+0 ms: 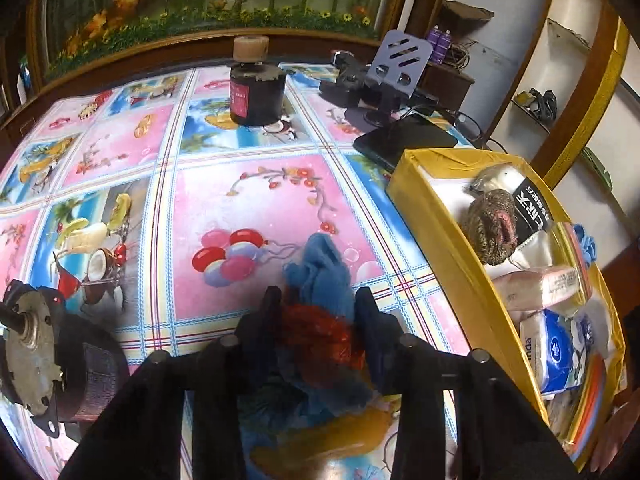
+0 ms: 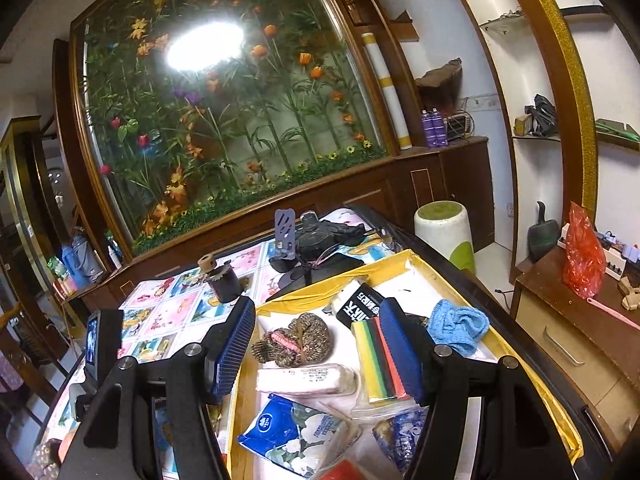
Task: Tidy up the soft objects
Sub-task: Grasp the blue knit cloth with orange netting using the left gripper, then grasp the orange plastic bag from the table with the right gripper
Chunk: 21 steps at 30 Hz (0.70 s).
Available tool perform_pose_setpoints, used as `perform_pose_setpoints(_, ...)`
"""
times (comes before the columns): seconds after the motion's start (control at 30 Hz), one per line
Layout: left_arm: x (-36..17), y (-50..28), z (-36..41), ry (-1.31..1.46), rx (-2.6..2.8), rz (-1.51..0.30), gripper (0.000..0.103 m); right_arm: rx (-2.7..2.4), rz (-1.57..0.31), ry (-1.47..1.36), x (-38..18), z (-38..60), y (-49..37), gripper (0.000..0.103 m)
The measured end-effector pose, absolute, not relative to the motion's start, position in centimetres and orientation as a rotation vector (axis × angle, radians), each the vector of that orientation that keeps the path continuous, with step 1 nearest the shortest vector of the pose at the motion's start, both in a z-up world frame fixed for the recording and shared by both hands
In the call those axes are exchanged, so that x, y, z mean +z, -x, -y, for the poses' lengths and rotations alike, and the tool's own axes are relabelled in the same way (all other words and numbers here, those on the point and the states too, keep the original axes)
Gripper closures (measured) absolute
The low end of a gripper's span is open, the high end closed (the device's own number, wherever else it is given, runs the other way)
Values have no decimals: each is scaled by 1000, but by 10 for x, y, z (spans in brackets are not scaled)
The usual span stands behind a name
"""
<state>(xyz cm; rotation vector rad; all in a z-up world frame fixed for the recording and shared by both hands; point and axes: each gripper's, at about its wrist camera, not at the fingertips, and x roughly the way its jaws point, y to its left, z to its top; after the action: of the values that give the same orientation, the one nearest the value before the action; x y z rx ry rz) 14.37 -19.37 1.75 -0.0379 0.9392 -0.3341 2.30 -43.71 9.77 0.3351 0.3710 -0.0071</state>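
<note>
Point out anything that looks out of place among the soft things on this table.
A bare electric motor with a metal shaft sits on the tablecloth, hard and heavy among soft goods. A blue knit piece hangs over the yellow box's far rim instead of lying inside.

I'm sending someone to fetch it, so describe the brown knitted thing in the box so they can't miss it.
Find the yellow box at the table's edge. Toward its far end lies the brown knitted bundle, beside the striped pack. It alone is mottled brown wool with pink showing at its middle.
</note>
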Motion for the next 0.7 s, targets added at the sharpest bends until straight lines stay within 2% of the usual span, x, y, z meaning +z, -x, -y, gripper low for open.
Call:
perform_pose_setpoints(0.33, 19, -79, 159, -49, -386, -964, 68, 183, -438, -303, 90, 402, -2, 34)
perform_pose_setpoints(0.47, 18, -55, 136, -66, -410, -946, 68, 339, -560, -230, 75, 353, 17, 34)
perform_pose_setpoints(0.7, 18, -47, 129, -68, -430, -956, 68, 287, -732, -39, 54, 291, 17, 35)
